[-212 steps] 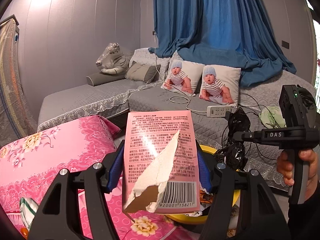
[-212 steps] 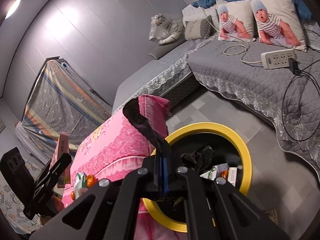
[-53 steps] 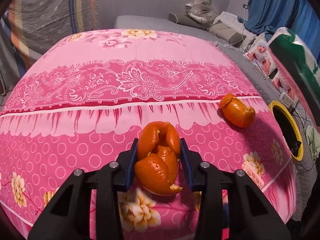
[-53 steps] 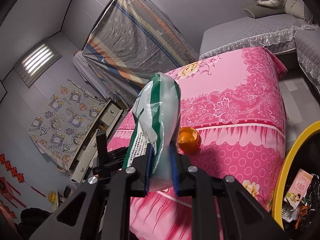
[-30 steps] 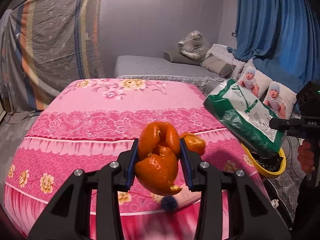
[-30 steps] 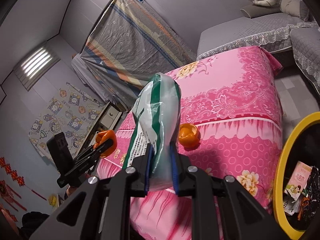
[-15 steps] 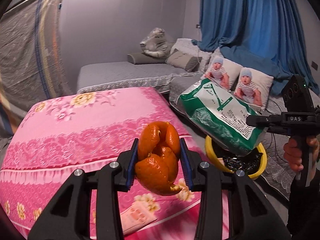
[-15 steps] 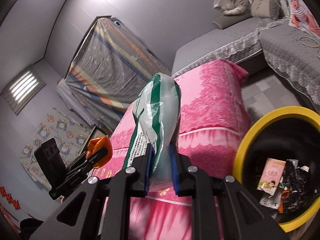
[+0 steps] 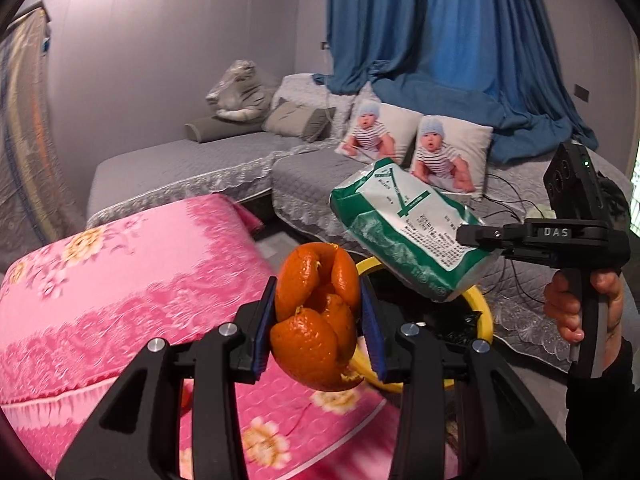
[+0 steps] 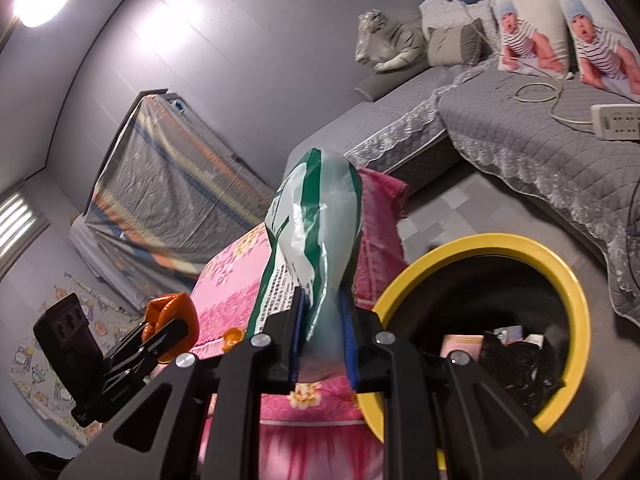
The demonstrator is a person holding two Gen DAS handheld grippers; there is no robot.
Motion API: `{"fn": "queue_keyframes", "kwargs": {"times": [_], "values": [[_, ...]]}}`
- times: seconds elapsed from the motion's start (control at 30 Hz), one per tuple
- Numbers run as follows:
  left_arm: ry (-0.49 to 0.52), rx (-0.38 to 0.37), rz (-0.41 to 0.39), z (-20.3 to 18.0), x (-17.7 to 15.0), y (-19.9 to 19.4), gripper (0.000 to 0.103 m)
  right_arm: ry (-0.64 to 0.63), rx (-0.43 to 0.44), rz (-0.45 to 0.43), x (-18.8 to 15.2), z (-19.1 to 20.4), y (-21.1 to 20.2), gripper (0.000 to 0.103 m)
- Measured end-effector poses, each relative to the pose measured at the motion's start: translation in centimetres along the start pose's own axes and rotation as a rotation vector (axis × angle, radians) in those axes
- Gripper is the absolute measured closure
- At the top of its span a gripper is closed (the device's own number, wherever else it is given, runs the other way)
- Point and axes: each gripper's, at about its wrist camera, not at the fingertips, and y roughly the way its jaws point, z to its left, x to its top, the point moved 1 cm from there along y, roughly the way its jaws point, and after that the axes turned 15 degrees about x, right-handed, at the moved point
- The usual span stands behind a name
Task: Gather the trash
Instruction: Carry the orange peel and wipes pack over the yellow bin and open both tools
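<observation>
— What do the grippers hold?

— The left gripper (image 9: 319, 326) is clamped on orange peel (image 9: 318, 322), its blue pads pressed to both sides, the peel raised off the pink bed (image 9: 132, 280). The right gripper (image 10: 322, 334) is closed narrow on the lower end of a green-and-white bag (image 10: 316, 240), which stands up from its fingers; in the left view the bag (image 9: 404, 232) hangs tilted above the bin (image 9: 482, 312).

— And where is the bin?

— The yellow-rimmed bin (image 10: 576, 304) stands on the grey tiled floor, just beside the bed's corner. Inside lie a pink box (image 10: 460, 346) and crumpled black plastic (image 10: 516, 364). A smaller piece of peel (image 10: 233, 336) rests on the bed near its edge, on the side away from the bin.

— The room around it?

— Past the bin runs a grey quilted sofa (image 9: 192, 164) with two baby-print pillows (image 9: 452, 156), a plush tiger (image 9: 240, 94) and a power strip (image 10: 616, 120) with a cable. Blue curtains (image 9: 440, 40) hang behind. Floor shows between bin and sofa; the bin's mouth is open from above.
</observation>
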Motion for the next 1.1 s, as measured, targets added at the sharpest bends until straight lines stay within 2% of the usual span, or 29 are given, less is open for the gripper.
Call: {"fn": "queue_keyframes", "kwargs": {"times": [0.47,0.6,0.7,0.8,1.1], "values": [[0.066,-0.083,-0.007,-6.5,1.4,3.3,0.066,0.061,-0.155,-0.067,-1.0,-5.8,-2.9,0.087],[0.086,-0.082,-0.001,-7.9,1.2,4.3,0.066,0.074,-0.205,-0.077,-1.5,-7.2,-3.3,0.087],[0.088,-0.097,0.028,-8.8,0.9,5.3,0.066,0.097,-0.213,-0.077,-1.8,-8.1,-3.4,0.087],[0.088,-0.103,0.052,-9.6,0.8,6.4,0.066,0.099,-0.257,-0.077,-2.2,-8.8,-3.4,0.087],[0.086,-0.086,0.135,-11.2,0.1,10.5,0.065,0.131,-0.297,-0.053,-2.6,-10.5,-2.6,0.087]]}}
